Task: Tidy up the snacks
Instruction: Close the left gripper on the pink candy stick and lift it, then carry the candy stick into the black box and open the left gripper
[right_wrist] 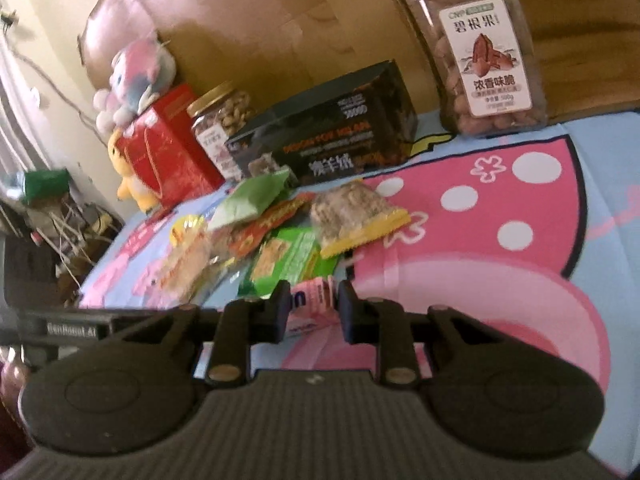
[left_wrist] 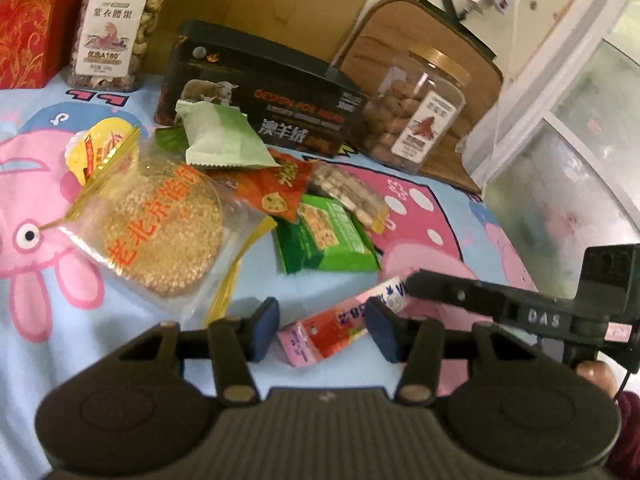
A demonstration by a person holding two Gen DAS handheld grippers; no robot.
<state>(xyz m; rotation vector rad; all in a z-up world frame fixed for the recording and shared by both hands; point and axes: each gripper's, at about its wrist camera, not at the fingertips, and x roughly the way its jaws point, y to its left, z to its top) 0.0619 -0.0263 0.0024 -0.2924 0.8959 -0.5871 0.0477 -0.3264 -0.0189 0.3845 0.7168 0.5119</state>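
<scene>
A pink snack packet [left_wrist: 336, 326] lies on the cartoon bedsheet between the open fingers of my left gripper [left_wrist: 323, 330]. My right gripper [right_wrist: 314, 312] is closed on the far end of the same pink packet [right_wrist: 312, 300]; its finger [left_wrist: 448, 290] reaches in from the right in the left wrist view. Behind lies a pile of snacks: a green packet [left_wrist: 328, 236], an orange packet [left_wrist: 272, 188], a clear bag of sesame cakes [left_wrist: 160, 232], a pale green bag [left_wrist: 220, 136] and a nut bag [left_wrist: 348, 192].
A dark box [left_wrist: 260, 92] stands behind the pile, flanked by a cashew jar [left_wrist: 116, 28] and a pecan jar [left_wrist: 420, 108]. A red gift box [left_wrist: 28, 20] is at the far left. Plush toys [right_wrist: 136, 76] sit beyond it.
</scene>
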